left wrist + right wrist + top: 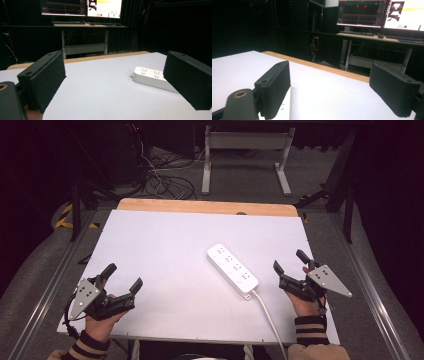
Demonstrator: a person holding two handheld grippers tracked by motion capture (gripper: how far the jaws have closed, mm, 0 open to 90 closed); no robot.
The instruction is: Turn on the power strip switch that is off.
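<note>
A white power strip (232, 268) lies slanted on the white table top (165, 245), right of centre, its white cable (270, 320) running off the near edge. My left gripper (122, 276) rests at the near left with its jaws wide apart and nothing between them. In the left gripper view the power strip (150, 77) lies ahead, partly behind the right jaw. My right gripper (290, 261) sits just right of the strip, open and empty. In the right gripper view its jaws frame bare table (317, 95).
A wooden strip (207, 206) borders the table's far edge. Beyond it stand a white desk frame (245, 155) and loose cables (165, 180) on the floor. A desk with lit monitors (82, 7) stands farther back. Dark surroundings flank both sides.
</note>
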